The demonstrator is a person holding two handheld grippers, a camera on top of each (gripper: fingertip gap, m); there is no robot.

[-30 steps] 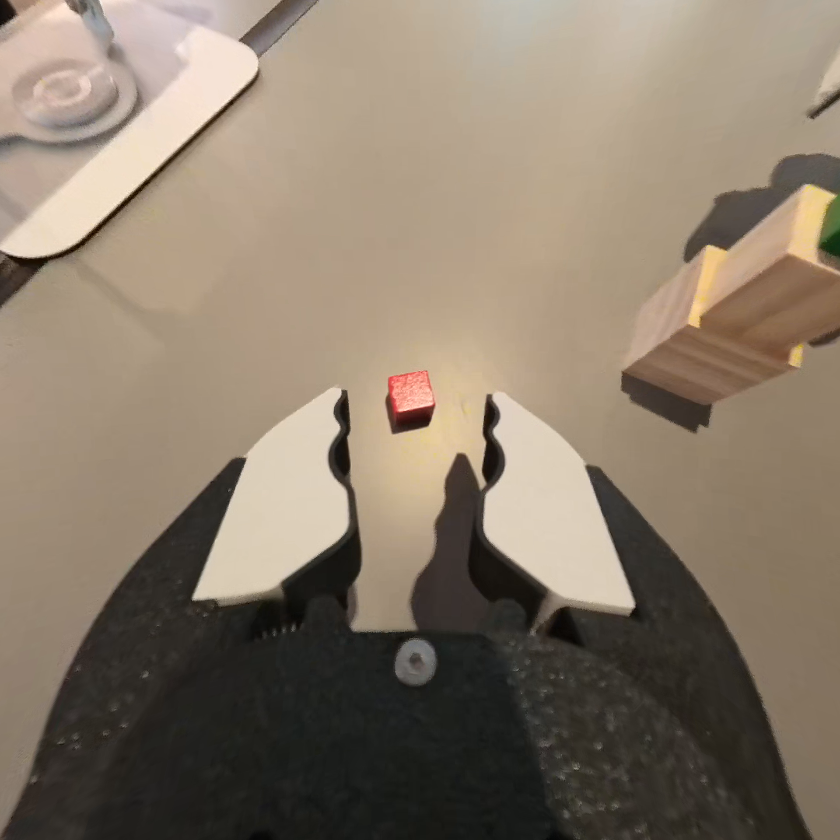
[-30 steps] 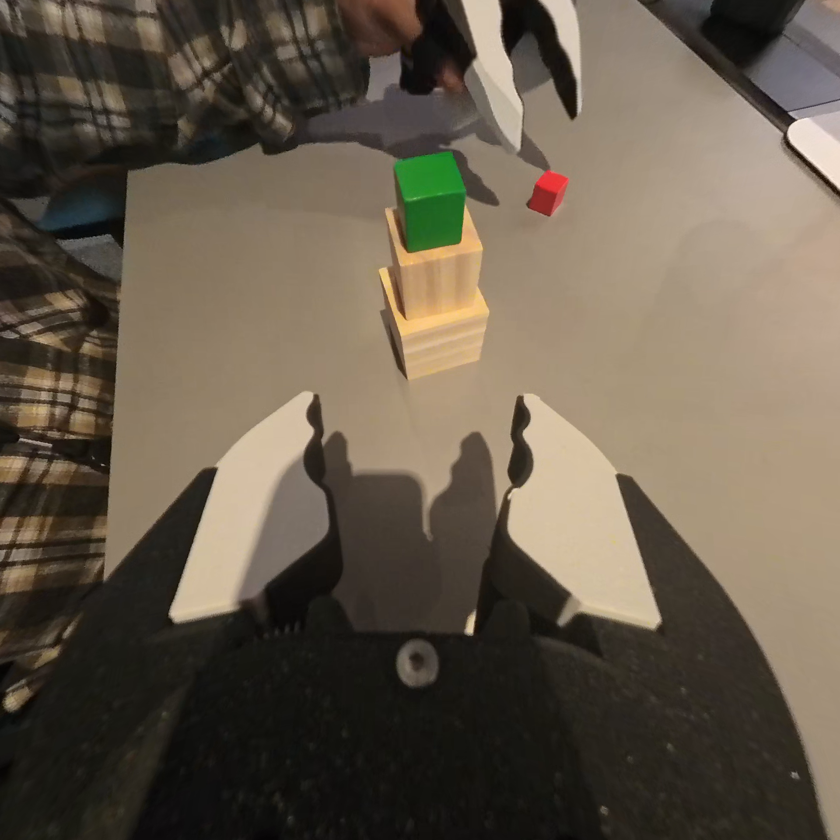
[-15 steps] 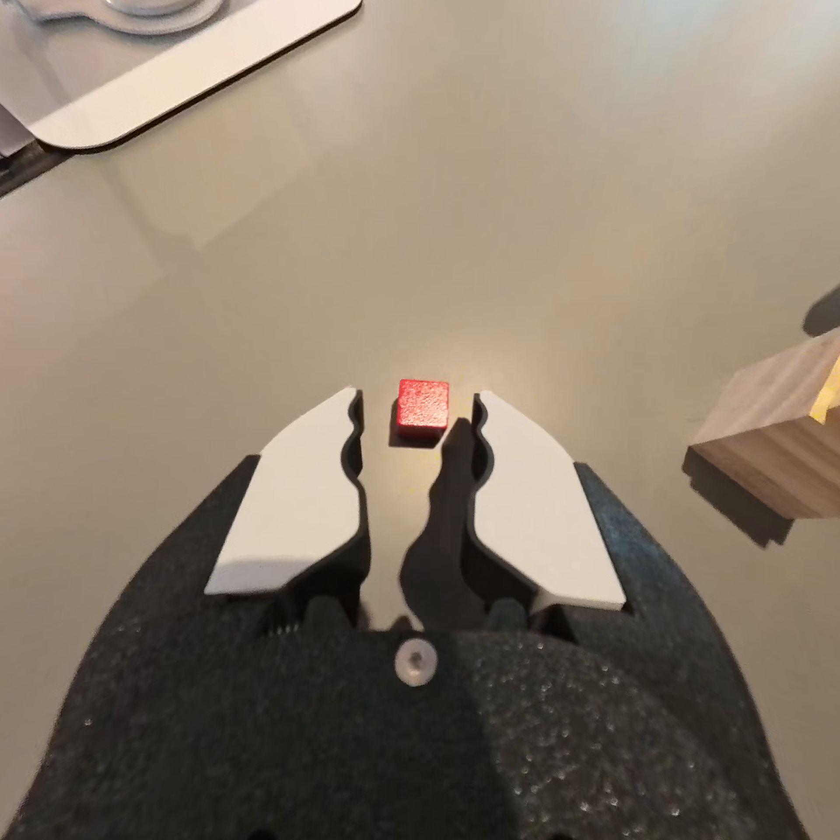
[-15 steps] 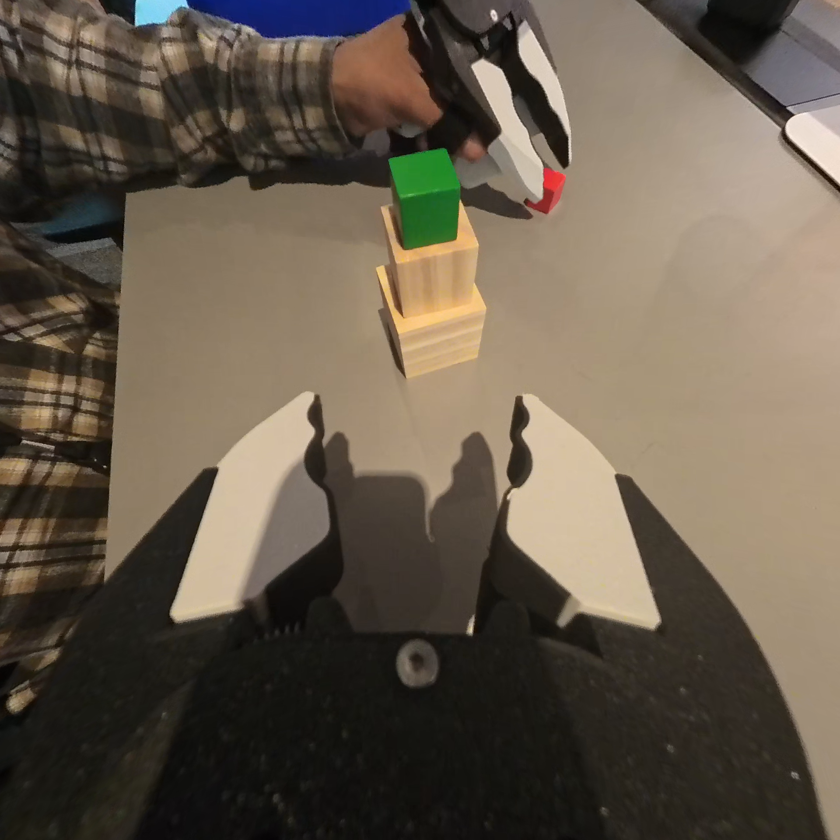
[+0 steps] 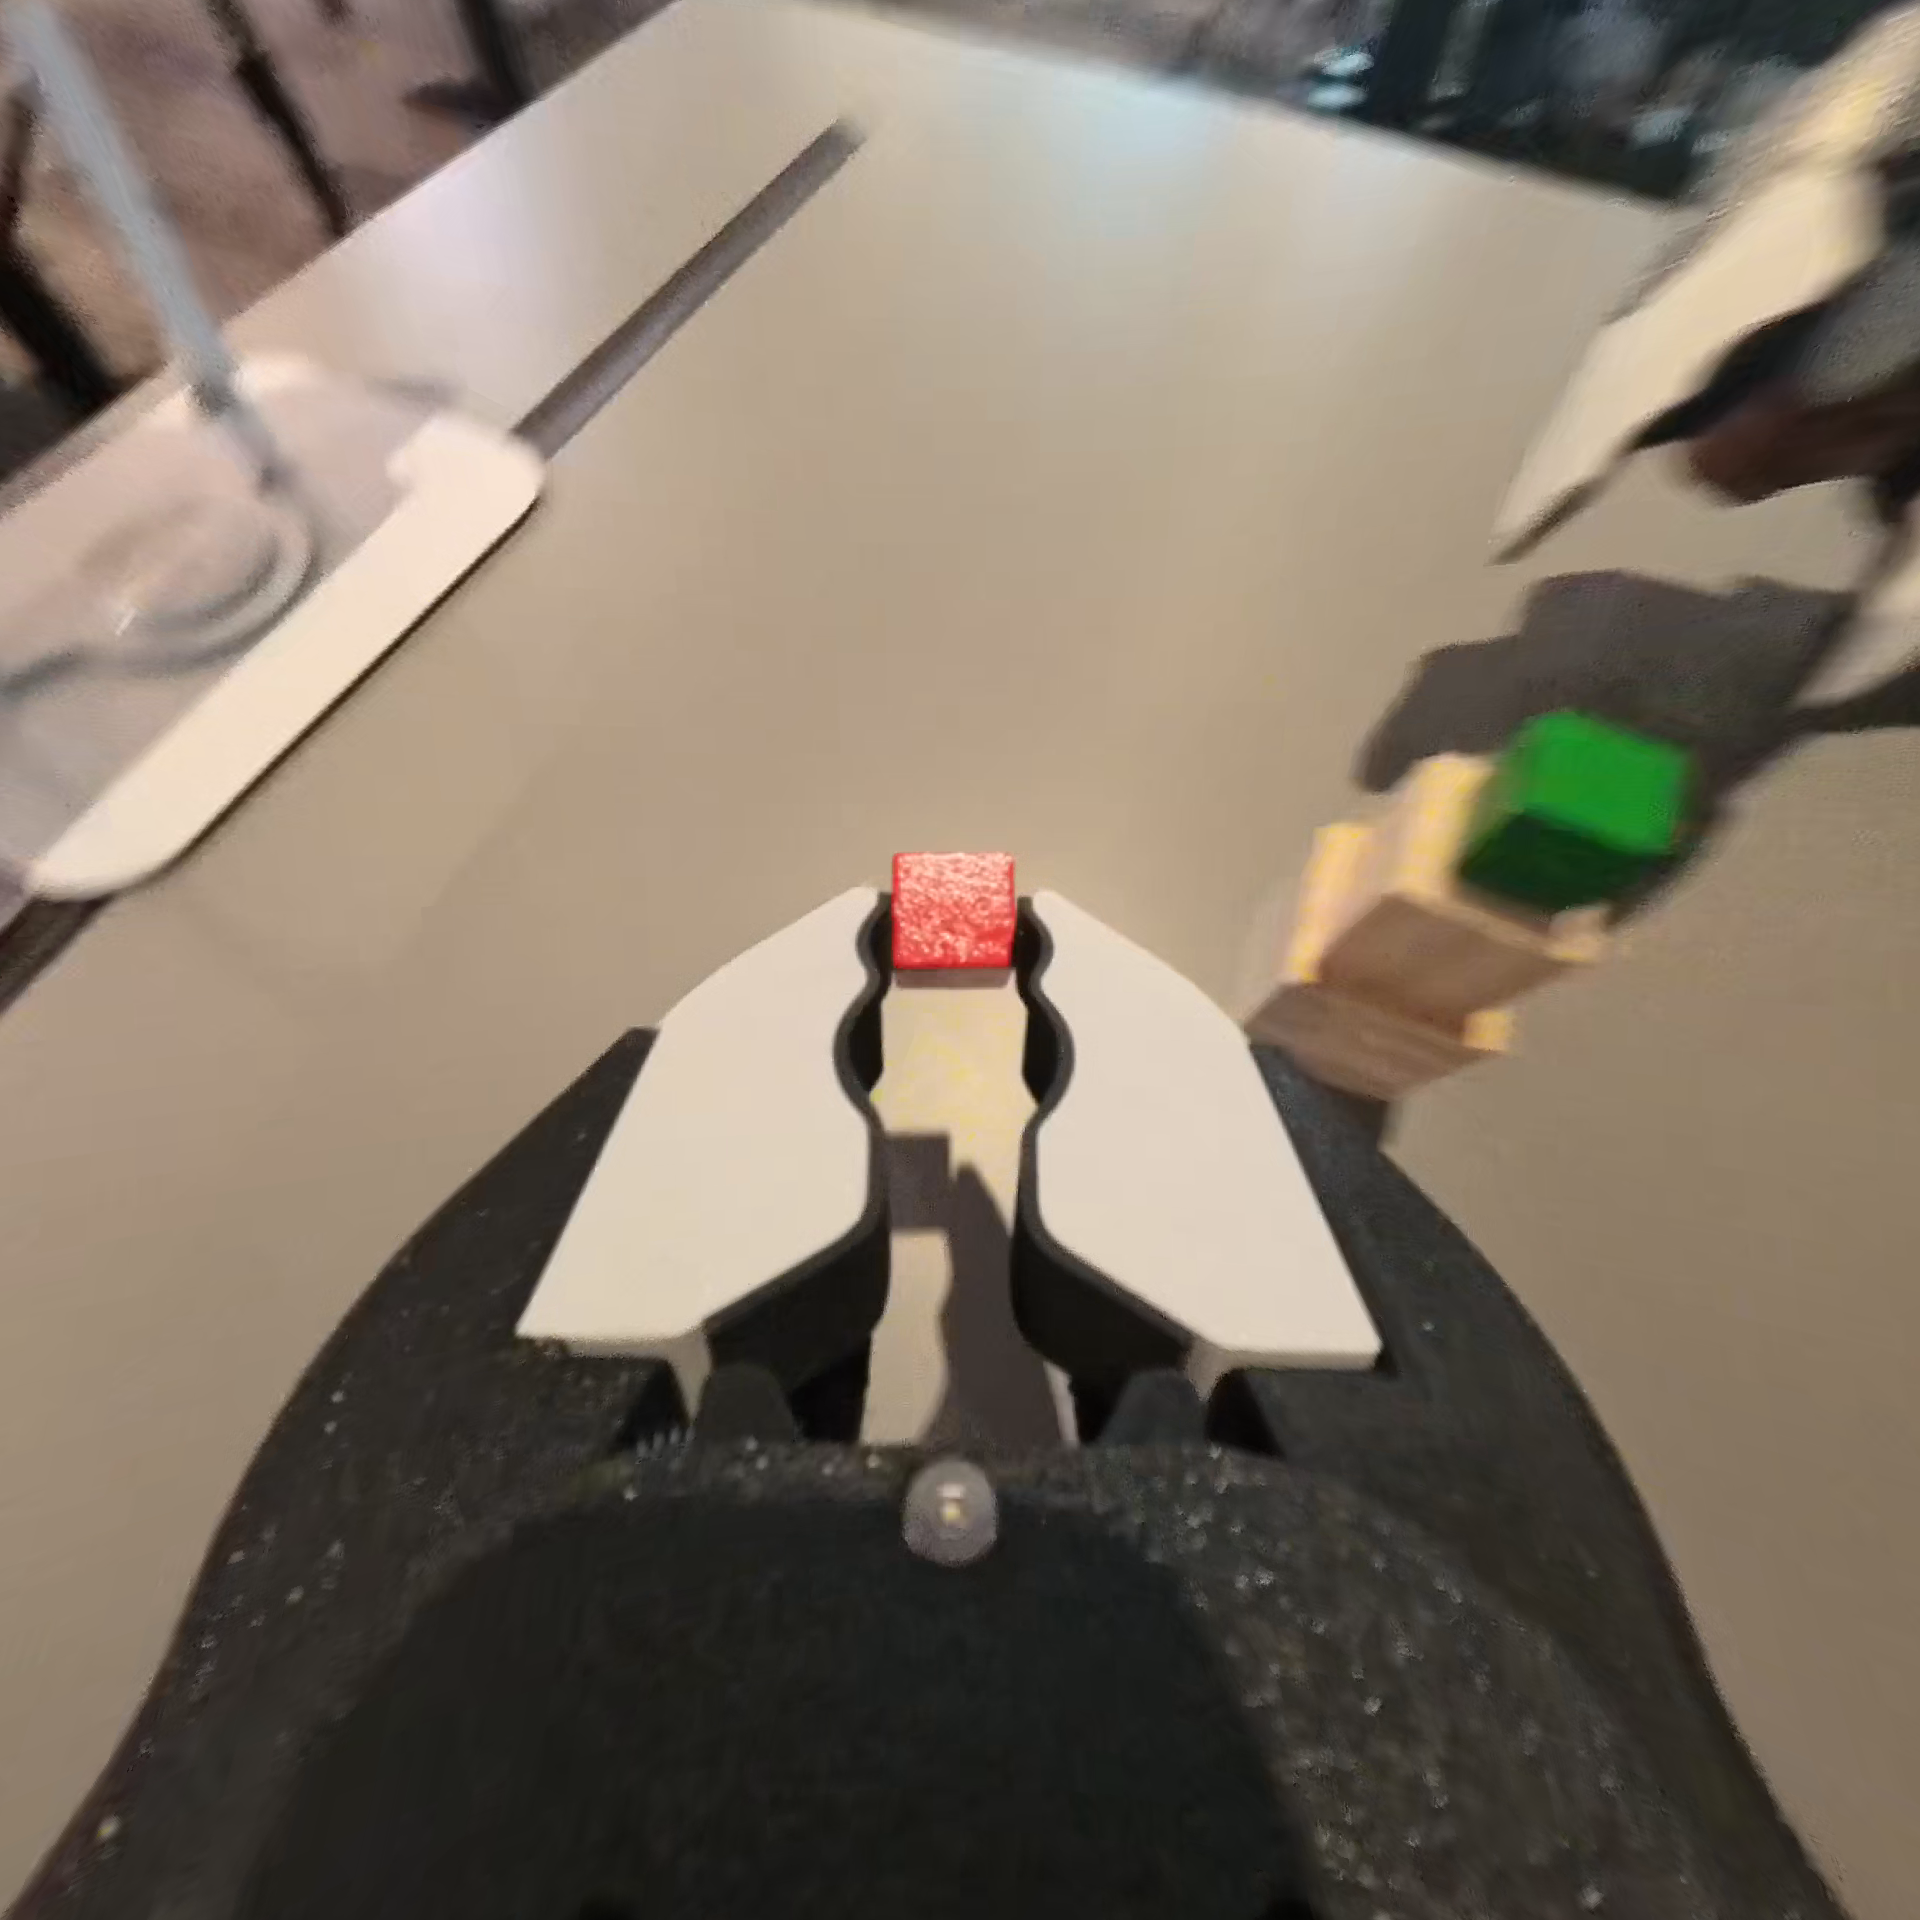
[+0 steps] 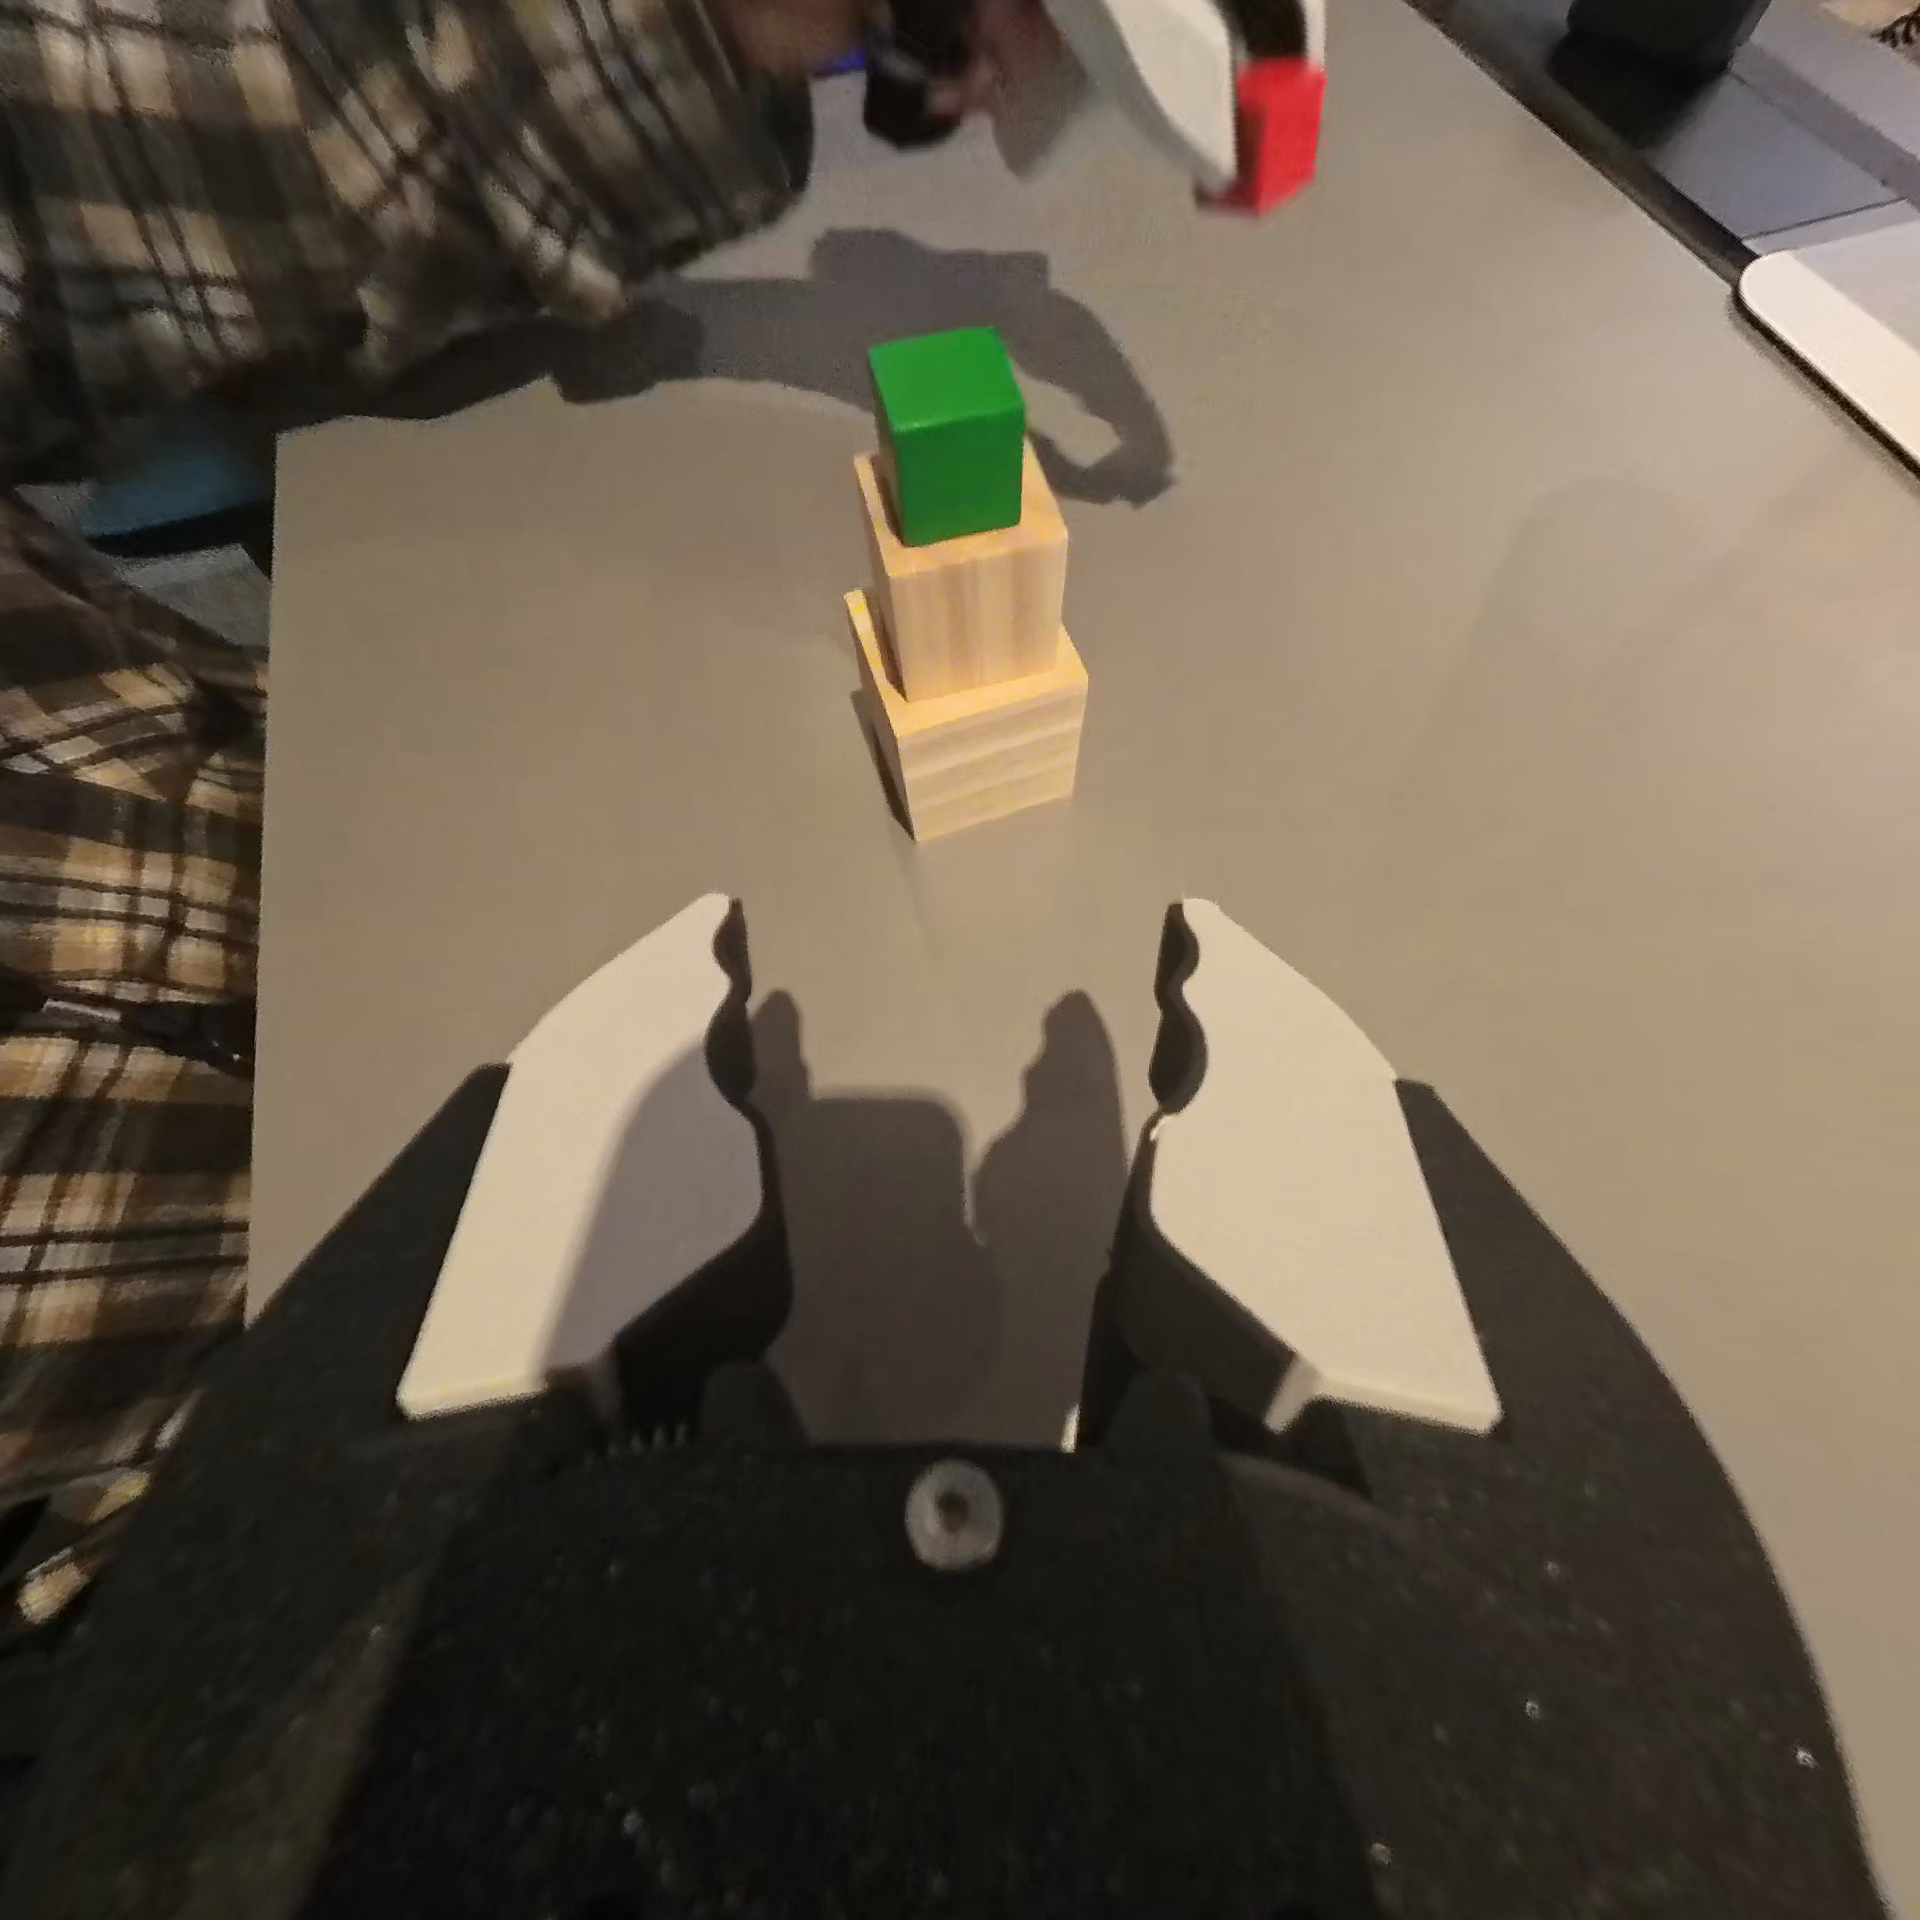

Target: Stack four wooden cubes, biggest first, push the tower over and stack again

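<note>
The left wrist view is smeared at its edges: the stack at the right is blurred, and the other tool's white fingers in the top right corner are hard to make out. In the right wrist view the left gripper is cut off by the top edge, and the plaid sleeve beside it is blurred.

Only the left wrist view shows the pinch closely: the left gripper has its tips pressed on both sides of the small red cube, which sits right at the fingertips, clear of the grey table. A pale mat with a clear stand lies at the far left.

Only the right wrist view shows the tower plainly: the green cube on a middle wooden cube on the big wooden cube, all upright. The red cube hangs beyond and to the right of it. The right gripper is spread wide and empty, its tips just short of the tower's base.
</note>
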